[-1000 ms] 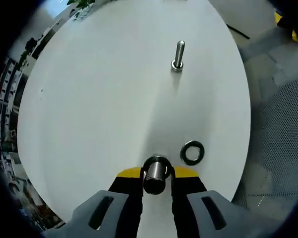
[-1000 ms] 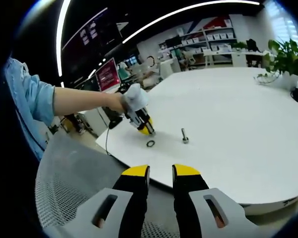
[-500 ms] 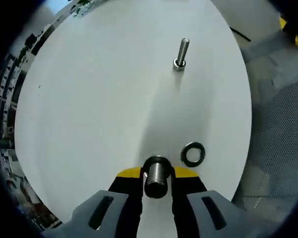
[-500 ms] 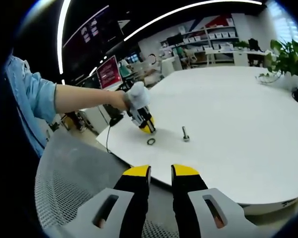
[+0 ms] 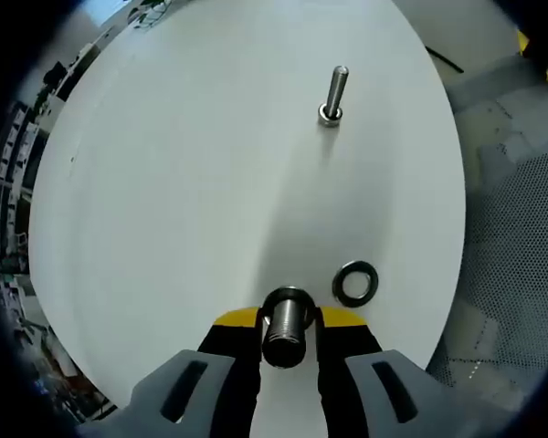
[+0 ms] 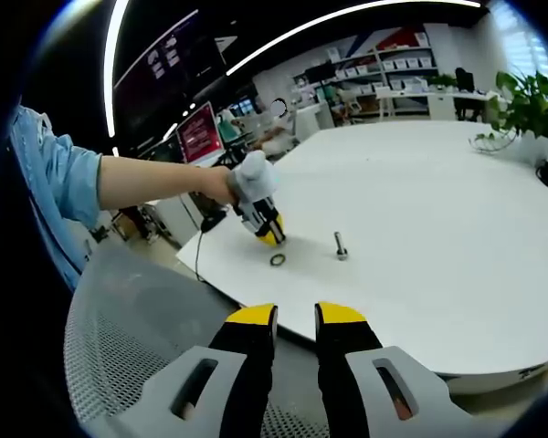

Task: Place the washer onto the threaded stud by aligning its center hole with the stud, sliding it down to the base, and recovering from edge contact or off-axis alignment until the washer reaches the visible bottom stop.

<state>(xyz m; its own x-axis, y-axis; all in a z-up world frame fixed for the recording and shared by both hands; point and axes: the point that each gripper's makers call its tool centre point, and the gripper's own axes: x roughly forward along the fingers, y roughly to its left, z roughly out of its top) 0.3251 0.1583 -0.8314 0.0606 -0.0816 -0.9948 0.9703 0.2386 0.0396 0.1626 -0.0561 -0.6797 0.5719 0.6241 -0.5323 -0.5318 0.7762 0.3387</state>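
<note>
On a large white round table [image 5: 183,182], the left gripper [image 5: 289,319] has its black, yellow-tipped jaws closed against the sides of a short, stout, silver threaded metal cylinder [image 5: 286,324], which seems to be a bolt or stud seen end-on; pinned this way, it is kept steady near the table's edge. The dark metal ring-shaped washer [image 5: 355,283] lies flat on the table just beside that held piece, to its right in the left gripper view, loose and touching neither gripper. Well apart from it, farther across the table, a slim silver threaded stud [image 5: 333,93] stands upright on its own base, bare of any washer, so the placing is not yet begun. In the right gripper view, the right gripper [image 6: 290,321] hovers off the table's edge above a grey mesh surface [image 6: 137,365], its jaws a narrow gap apart and holding nothing, likely free to fetch the washer. From there the person's arm in a light blue sleeve [image 6: 59,187] reaches out to the left gripper at the table. Compared with a second ago, almost nothing differs: the views have shifted slightly, while the washer and stud lie unmoved.
</note>
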